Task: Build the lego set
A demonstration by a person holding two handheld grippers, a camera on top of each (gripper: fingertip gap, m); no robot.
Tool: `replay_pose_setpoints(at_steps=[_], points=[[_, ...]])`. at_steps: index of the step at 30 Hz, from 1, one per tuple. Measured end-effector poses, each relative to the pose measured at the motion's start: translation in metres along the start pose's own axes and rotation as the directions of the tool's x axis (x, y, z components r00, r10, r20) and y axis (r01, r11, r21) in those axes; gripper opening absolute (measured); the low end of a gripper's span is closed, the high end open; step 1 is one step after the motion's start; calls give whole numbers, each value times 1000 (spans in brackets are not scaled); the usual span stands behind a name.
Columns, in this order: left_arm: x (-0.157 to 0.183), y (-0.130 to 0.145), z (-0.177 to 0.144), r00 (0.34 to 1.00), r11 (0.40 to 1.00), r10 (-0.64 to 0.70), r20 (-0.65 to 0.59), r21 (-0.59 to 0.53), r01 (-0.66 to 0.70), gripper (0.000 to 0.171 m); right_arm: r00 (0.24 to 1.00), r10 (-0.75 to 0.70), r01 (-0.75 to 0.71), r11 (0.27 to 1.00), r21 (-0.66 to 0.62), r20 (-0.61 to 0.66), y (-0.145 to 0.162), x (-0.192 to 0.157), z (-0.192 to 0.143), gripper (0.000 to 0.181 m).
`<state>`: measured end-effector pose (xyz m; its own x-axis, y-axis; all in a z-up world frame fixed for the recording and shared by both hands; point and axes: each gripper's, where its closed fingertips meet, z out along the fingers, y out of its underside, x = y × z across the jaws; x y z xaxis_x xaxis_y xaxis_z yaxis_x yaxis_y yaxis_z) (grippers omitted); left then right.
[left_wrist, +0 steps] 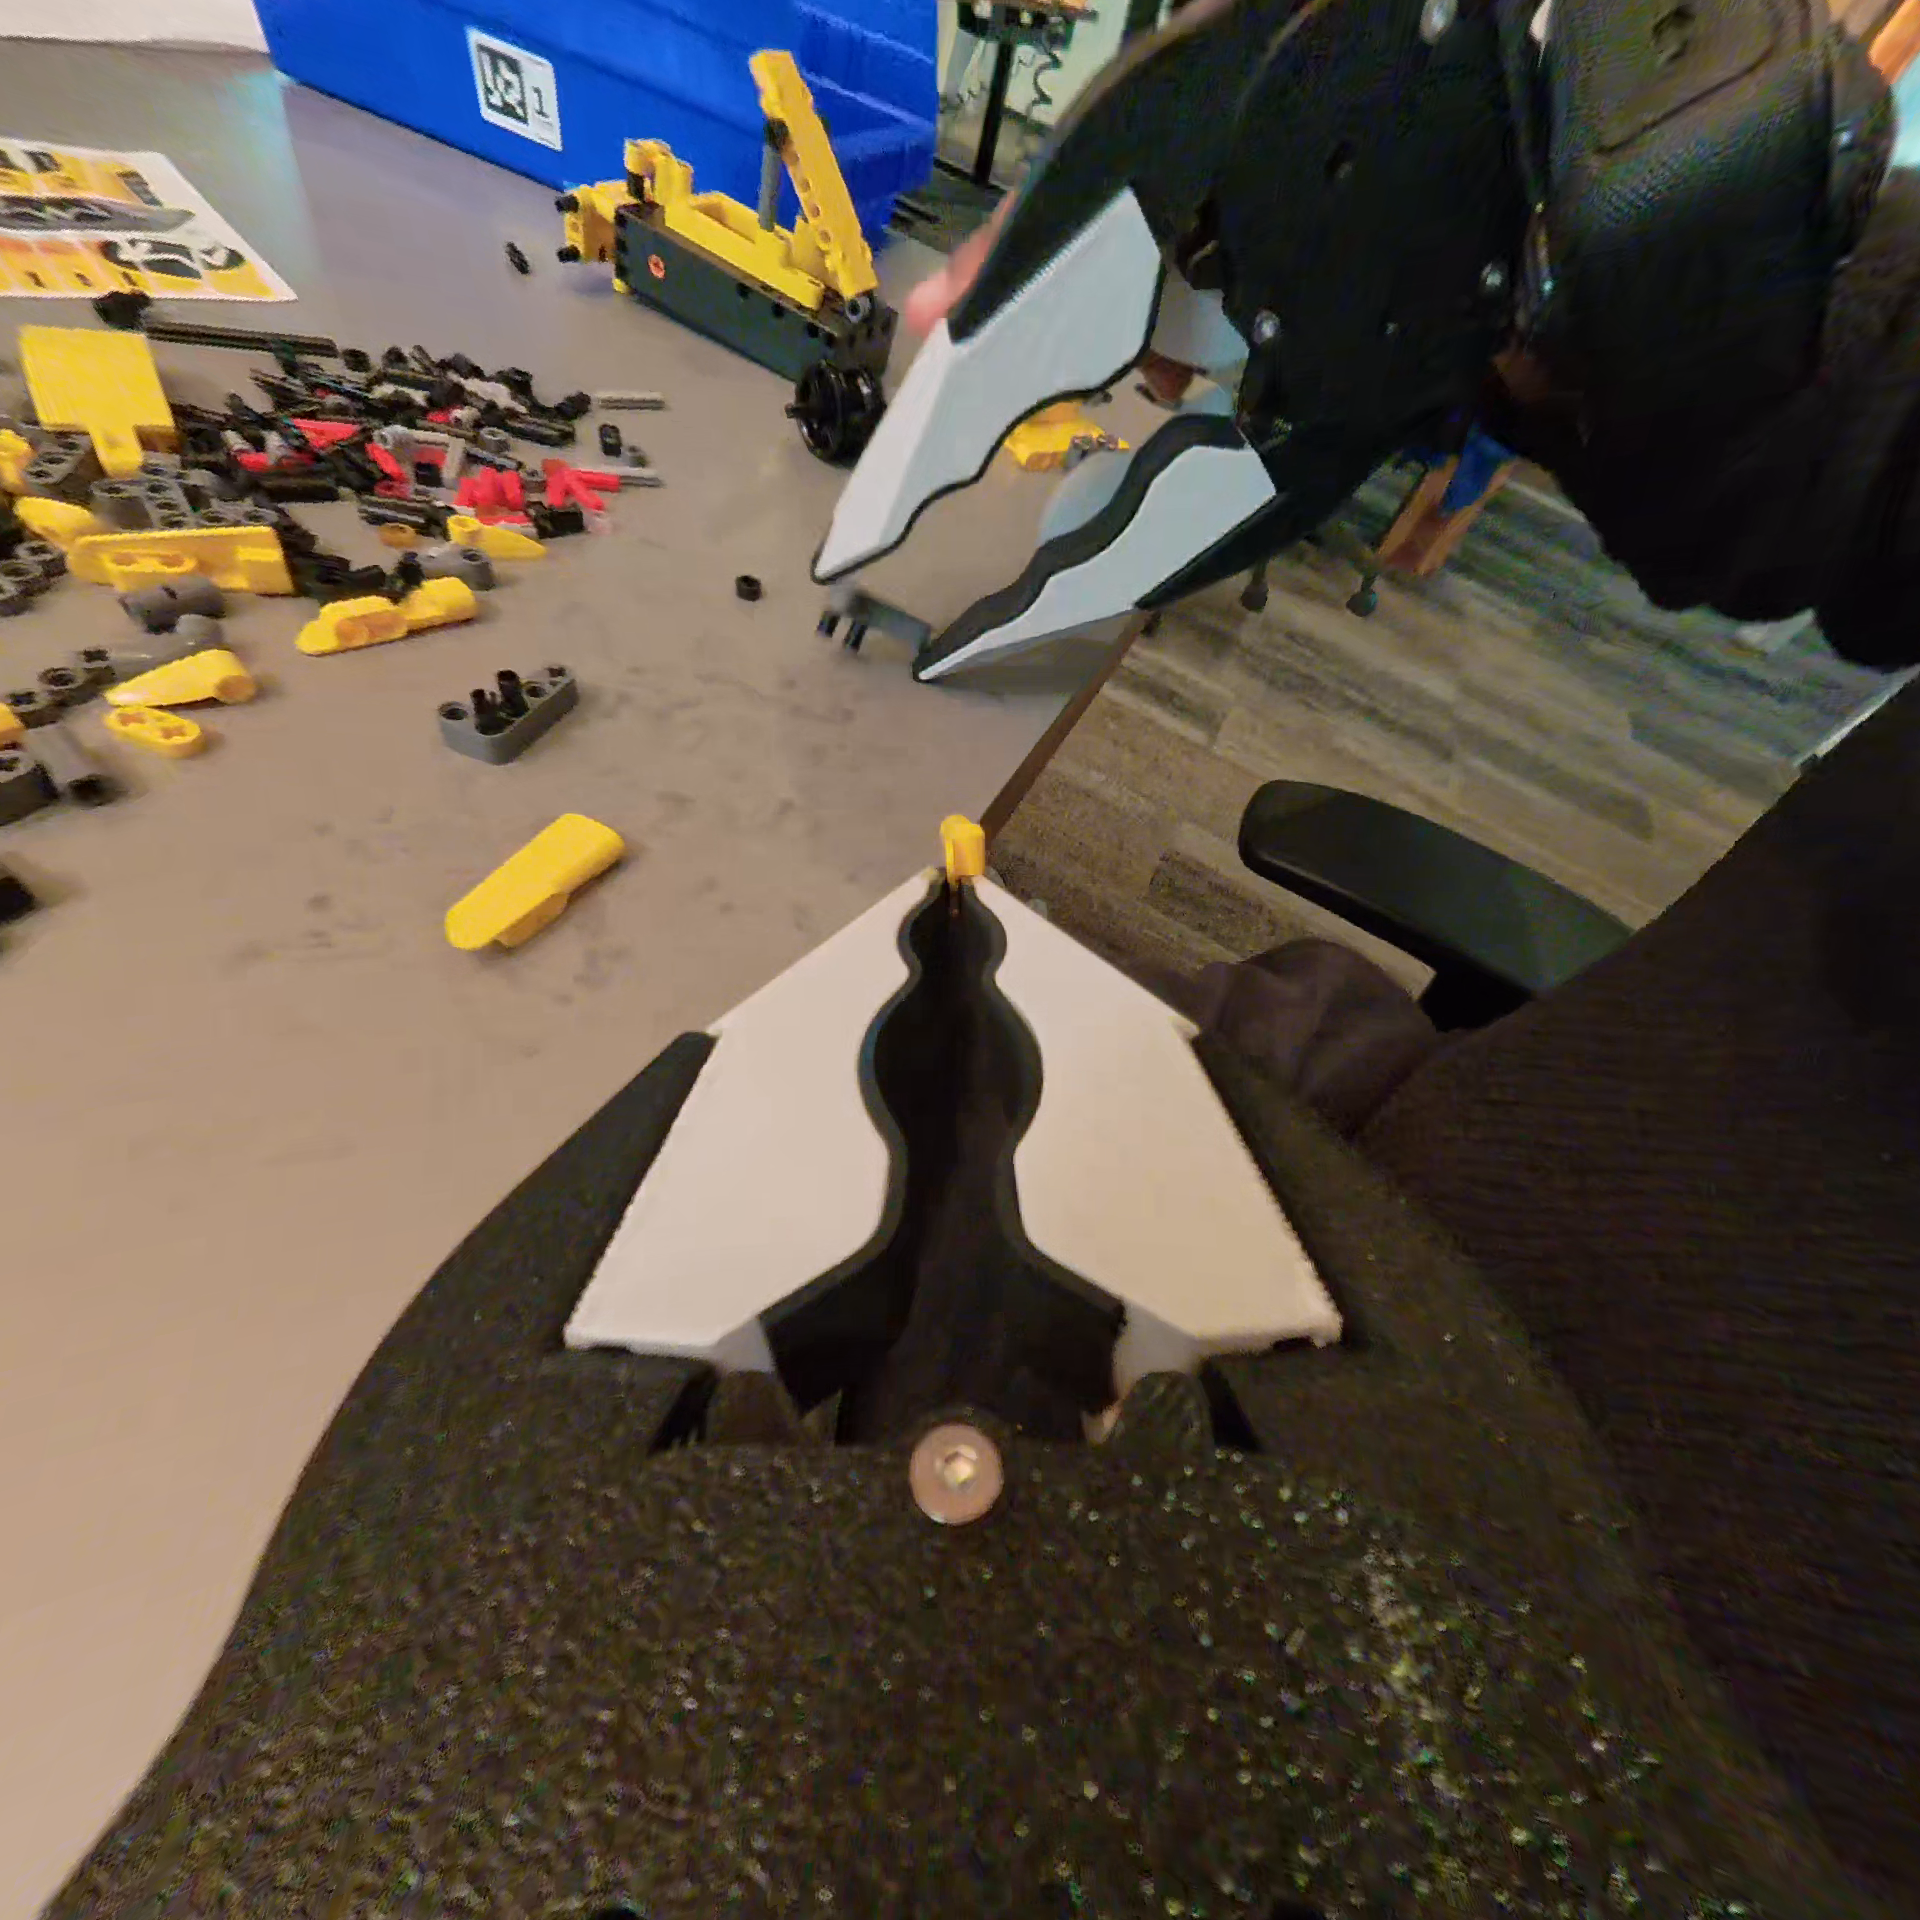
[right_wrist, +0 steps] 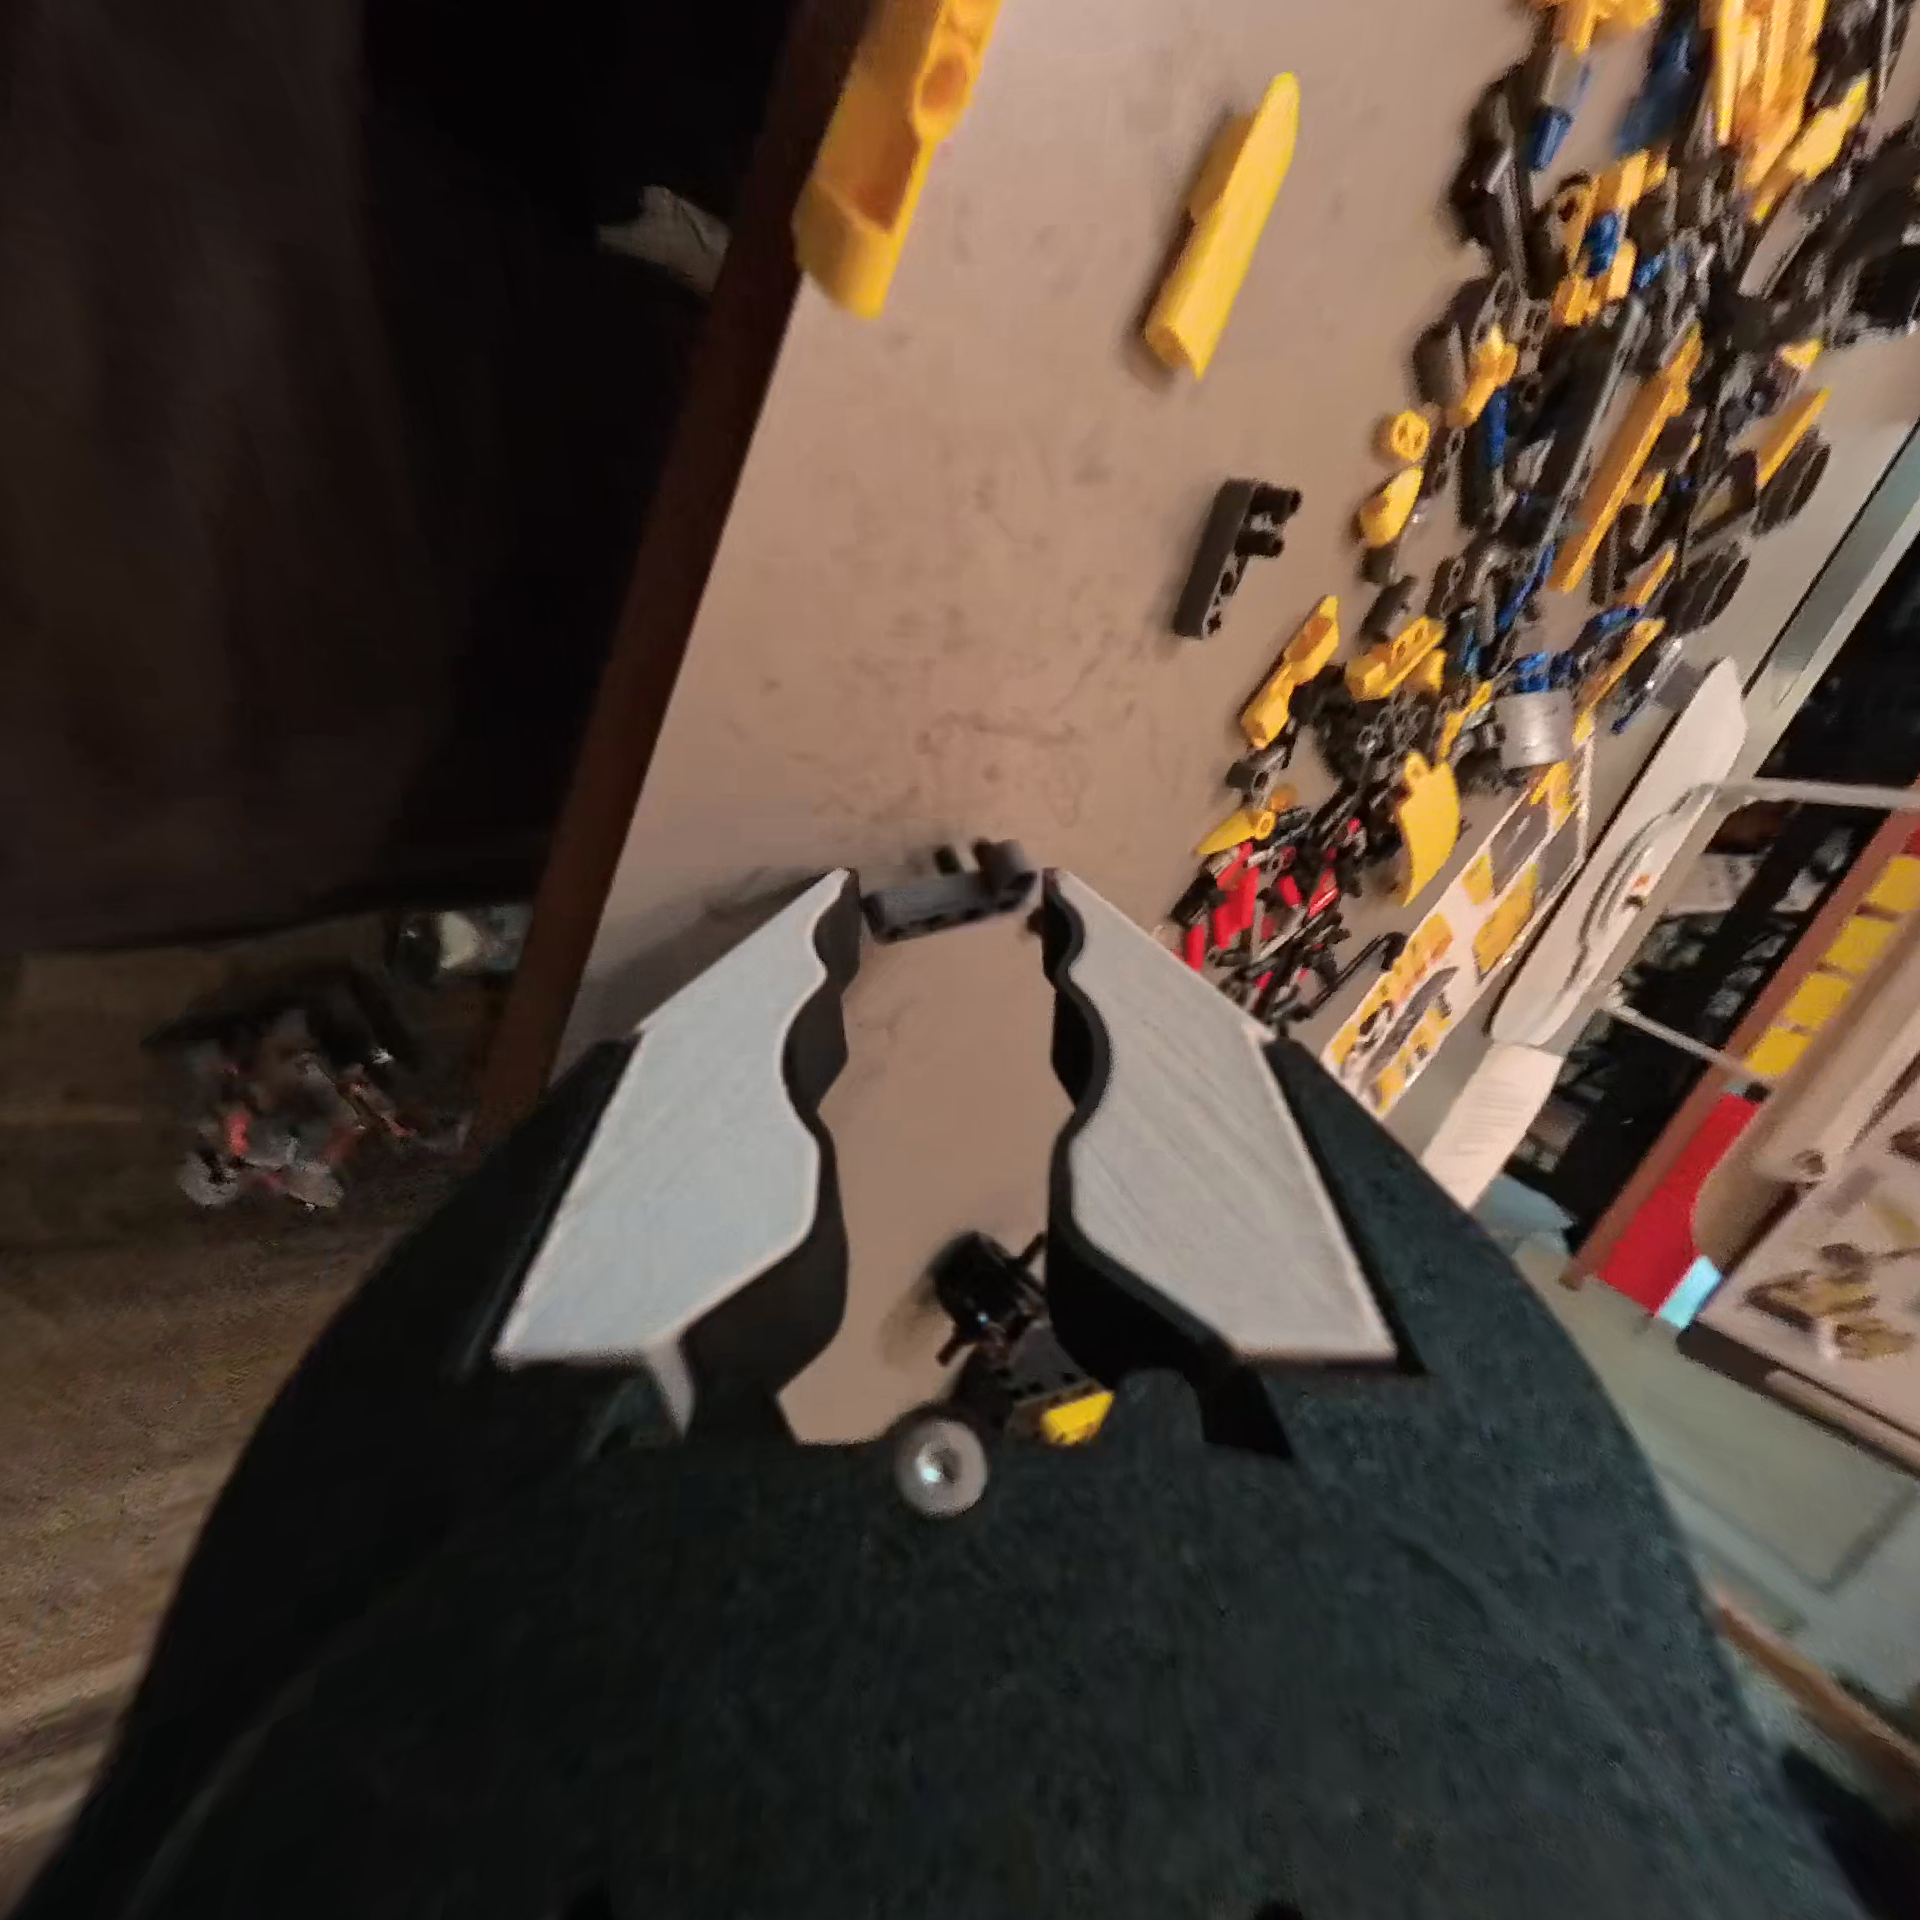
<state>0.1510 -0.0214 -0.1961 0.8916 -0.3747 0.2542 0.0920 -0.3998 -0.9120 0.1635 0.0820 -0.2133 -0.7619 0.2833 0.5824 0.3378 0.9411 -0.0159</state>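
Note:
My left gripper [left_wrist: 958,881] is shut on a small yellow peg [left_wrist: 961,844] that sticks out past its fingertips, held above the table's right edge. My right gripper [right_wrist: 948,896] is open, its fingertips on either side of a small dark grey beam with black pins [right_wrist: 948,891] lying on the grey table near its edge. The right gripper also shows in the left wrist view [left_wrist: 868,618], tips down at that same grey piece [left_wrist: 868,621]. A half-built yellow and black model [left_wrist: 743,260] stands behind it.
A heap of yellow, black, grey and red building pieces [left_wrist: 312,488] covers the table's left. A grey beam with pins [left_wrist: 509,712] and a yellow panel [left_wrist: 535,881] lie apart. A blue bin [left_wrist: 644,83], an instruction sheet [left_wrist: 114,223] and a black chair [left_wrist: 1434,894] are nearby. Spacing between my two grippers at the tips: around 11 cm.

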Motion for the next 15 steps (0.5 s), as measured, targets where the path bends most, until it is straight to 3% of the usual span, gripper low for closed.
replay_pose_setpoints(at_steps=[3, 6, 8, 10, 12, 13, 15], points=[[9, 1, 5, 999, 1000, 11, -46, 17, -11, 0, 999, -40, 40, 999, 0, -8, -8, 3, 0, 39], [13, 1, 3, 997, 998, 2, -72, 59, 2, 1, 999, 26, -26, 1000, 0, -26, -10, 4, -4, 43], [15, -1, 0, 996, 996, -6, -92, 93, 14, 1, 980, 187, -186, 982, 27, -62, -8, 7, -12, 44], [18, -4, -4, 993, 991, -11, -114, 134, 26, 1, 902, 424, -416, 904, 101, -80, -7, 7, -24, 45], [18, -5, -5, 994, 987, 1, -113, 160, 17, 1, 747, 659, -628, 742, 233, -87, -10, 6, -40, 46], [16, -4, -5, 995, 986, 8, -103, 167, 9, 1, 630, 774, -718, 610, 335, -58, -17, 6, -48, 46], [14, -2, -4, 995, 983, 15, -97, 185, 3, 1, 338, 937, -796, 231, 559, 93, -35, 11, -67, 45]])
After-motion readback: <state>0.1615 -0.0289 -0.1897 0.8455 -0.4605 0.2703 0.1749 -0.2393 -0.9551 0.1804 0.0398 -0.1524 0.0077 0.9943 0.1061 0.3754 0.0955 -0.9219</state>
